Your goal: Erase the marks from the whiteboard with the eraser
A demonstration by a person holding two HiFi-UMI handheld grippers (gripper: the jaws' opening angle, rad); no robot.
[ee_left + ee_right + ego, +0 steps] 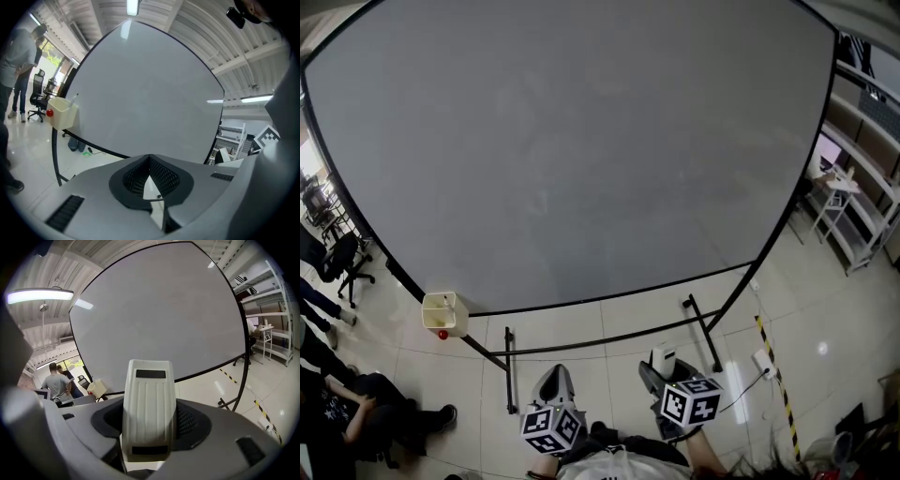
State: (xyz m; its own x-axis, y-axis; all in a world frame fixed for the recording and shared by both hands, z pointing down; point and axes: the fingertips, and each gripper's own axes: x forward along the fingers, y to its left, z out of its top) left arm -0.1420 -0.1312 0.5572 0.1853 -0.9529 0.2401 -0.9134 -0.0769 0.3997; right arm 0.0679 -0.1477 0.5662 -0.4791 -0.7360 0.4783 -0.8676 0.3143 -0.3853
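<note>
Right gripper (149, 430) jaws clamp the white eraser (149, 404) upright, clear of the uniformly grey whiteboard (572, 141) ahead; left gripper (150, 161) jaws closed together, holding nothing.

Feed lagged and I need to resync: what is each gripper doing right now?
Left gripper: fingers shut, nothing between them.
Right gripper: shut on the white eraser.
</note>
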